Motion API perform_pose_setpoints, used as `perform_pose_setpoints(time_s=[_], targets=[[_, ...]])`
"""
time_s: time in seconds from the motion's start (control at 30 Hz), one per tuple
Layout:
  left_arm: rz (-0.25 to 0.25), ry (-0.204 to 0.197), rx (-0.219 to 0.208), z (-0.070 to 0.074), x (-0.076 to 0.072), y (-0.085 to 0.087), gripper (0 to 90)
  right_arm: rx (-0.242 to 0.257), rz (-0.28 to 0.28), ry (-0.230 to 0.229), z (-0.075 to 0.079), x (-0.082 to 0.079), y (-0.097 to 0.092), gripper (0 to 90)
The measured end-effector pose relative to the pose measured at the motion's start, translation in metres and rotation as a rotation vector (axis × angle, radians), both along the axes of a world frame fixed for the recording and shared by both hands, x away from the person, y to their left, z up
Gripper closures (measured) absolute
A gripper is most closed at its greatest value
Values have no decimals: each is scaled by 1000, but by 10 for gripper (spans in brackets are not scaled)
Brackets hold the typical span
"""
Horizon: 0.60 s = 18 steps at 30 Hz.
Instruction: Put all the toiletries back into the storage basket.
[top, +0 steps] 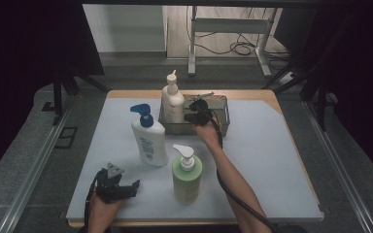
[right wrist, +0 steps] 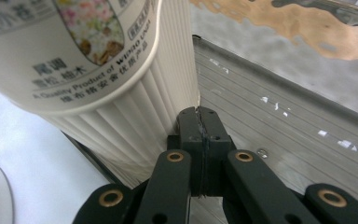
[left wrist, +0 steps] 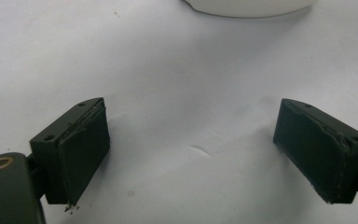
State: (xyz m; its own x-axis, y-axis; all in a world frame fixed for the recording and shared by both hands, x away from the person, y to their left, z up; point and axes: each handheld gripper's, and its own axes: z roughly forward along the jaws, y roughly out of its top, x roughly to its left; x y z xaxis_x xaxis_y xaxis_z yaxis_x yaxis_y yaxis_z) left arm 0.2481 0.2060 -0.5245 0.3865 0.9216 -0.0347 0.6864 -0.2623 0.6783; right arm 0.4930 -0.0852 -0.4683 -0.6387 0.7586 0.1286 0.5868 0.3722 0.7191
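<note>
Standing on bench (top: pixel 272 160): grey tray (top: pixel 223 127), three pump bottles.
Tray: far centre, cream bottle (top: pixel 172 99) upright in its left end.
Right gripper (right wrist: pixel 199 122): inside tray, jaws clenched on nothing, just beside cream bottle's ribbed side.
Left gripper (left wrist: pixel 193 149): near edge, jaws released, bare bench between them.
Blue-capped bottle (top: pixel 149 138), green bottle (top: pixel 187 175): upright outside tray.

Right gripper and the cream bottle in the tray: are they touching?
Touching, it seems. In the right gripper view the shut right gripper lies against the ribbed side of the cream bottle, no gap visible.
</note>
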Motion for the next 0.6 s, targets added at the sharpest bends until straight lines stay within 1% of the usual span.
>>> perform_pose_setpoints(time_s=[0.47,0.6], targets=[[-3,2,4,0,0,0,101,-5,24,-5,-1,0,15,899],[-3,4,3,0,0,0,101,0,17,-6,0,1,17,900]])
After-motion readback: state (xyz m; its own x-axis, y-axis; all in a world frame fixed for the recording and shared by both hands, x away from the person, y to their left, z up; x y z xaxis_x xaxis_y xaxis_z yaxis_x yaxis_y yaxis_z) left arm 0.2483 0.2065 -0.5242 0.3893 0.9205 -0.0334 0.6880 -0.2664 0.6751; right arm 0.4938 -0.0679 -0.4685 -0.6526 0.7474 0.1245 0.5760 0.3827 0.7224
